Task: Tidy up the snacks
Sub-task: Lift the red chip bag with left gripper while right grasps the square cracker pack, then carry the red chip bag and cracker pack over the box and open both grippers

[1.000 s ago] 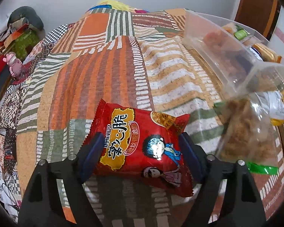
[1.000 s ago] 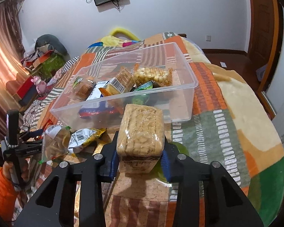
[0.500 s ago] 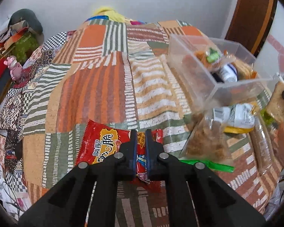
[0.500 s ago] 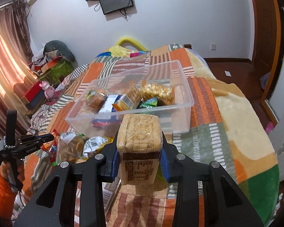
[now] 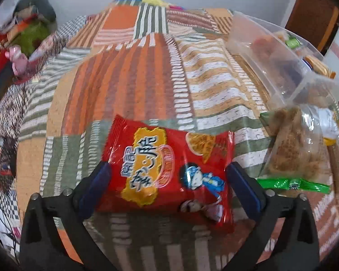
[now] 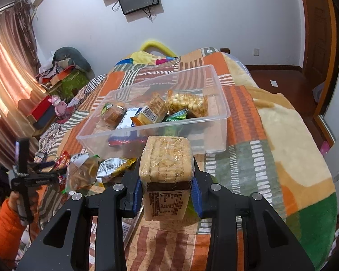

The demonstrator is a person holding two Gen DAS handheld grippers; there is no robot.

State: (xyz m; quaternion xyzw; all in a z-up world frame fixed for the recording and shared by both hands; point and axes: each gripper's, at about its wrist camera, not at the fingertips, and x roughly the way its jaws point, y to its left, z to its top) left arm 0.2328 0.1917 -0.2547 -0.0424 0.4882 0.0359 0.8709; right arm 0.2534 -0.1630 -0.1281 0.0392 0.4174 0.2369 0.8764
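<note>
A red snack packet (image 5: 165, 162) lies flat on the patchwork blanket. My left gripper (image 5: 169, 180) straddles it, its jaws opening wide, with a blue pad beside each end of the packet and no squeeze showing. My right gripper (image 6: 166, 192) is shut on a clear-wrapped pack of crackers (image 6: 166, 162), held upright above the blanket just in front of the clear plastic bin (image 6: 217, 117). That bin holds several snack packets. In the right wrist view the left gripper (image 6: 49, 171) appears at the far left, held by a hand in an orange sleeve.
A clear bag of brown snacks (image 5: 293, 142) and a green wrapper (image 5: 291, 184) lie right of the red packet, close to the bin's corner (image 5: 260, 52). A crumpled foil packet (image 6: 115, 164) lies before the bin. Clutter is piled beside the bed at the left.
Half a second ago the left jaws were shut, pulled back over the red packet; now they stand wide around it again. The right gripper has lifted the cracker pack a little.
</note>
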